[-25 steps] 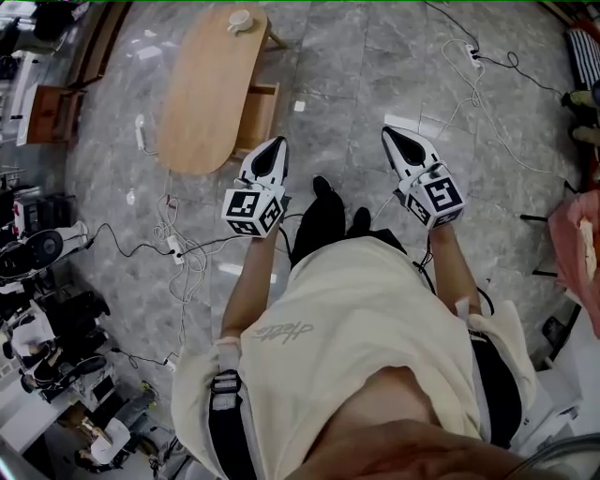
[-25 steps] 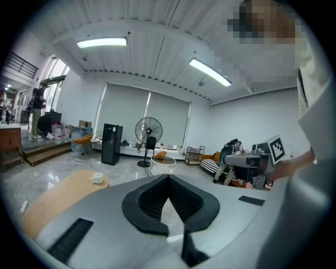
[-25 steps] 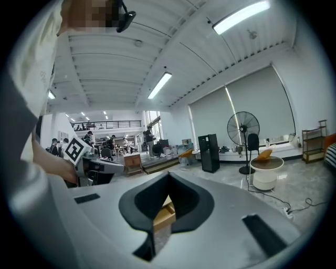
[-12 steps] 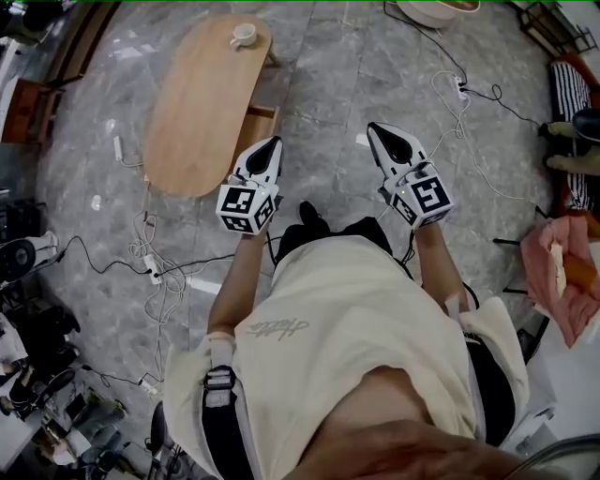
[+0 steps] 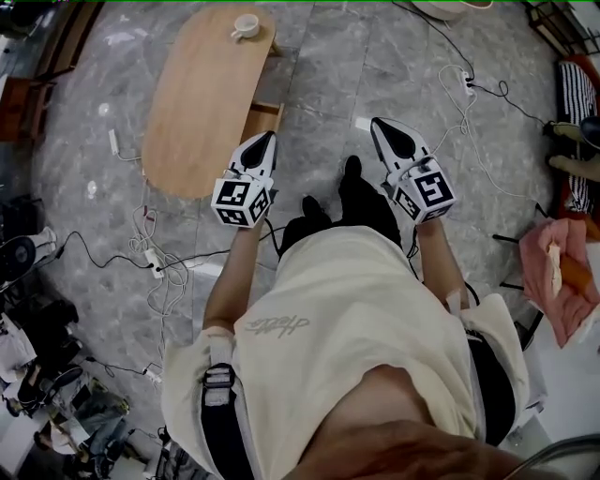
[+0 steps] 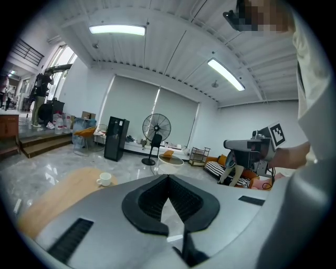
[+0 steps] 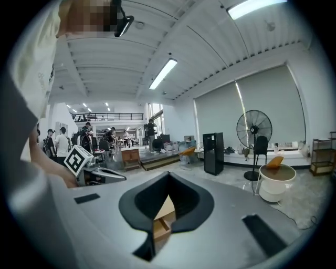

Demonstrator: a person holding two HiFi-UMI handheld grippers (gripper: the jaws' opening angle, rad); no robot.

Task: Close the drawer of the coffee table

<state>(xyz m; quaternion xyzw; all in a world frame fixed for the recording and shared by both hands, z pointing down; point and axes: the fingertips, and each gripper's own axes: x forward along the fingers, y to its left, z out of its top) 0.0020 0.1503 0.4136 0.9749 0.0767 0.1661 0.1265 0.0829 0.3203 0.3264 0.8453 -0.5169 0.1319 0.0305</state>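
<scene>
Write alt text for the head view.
The drawer of the table stands open; a cup sits on top. The person holds the left gripper and right gripper, both shut and empty, above the floor nearby.

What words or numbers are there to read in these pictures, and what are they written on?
Person's shirt: one line of curly writing, too blurred to read.
Left marker cube, on the left gripper: black-and-white squares only, no letters or numbers.
Right marker cube, on the right gripper: the same kind of pattern, no letters or numbers.
Nothing else shows any readable text.
</scene>
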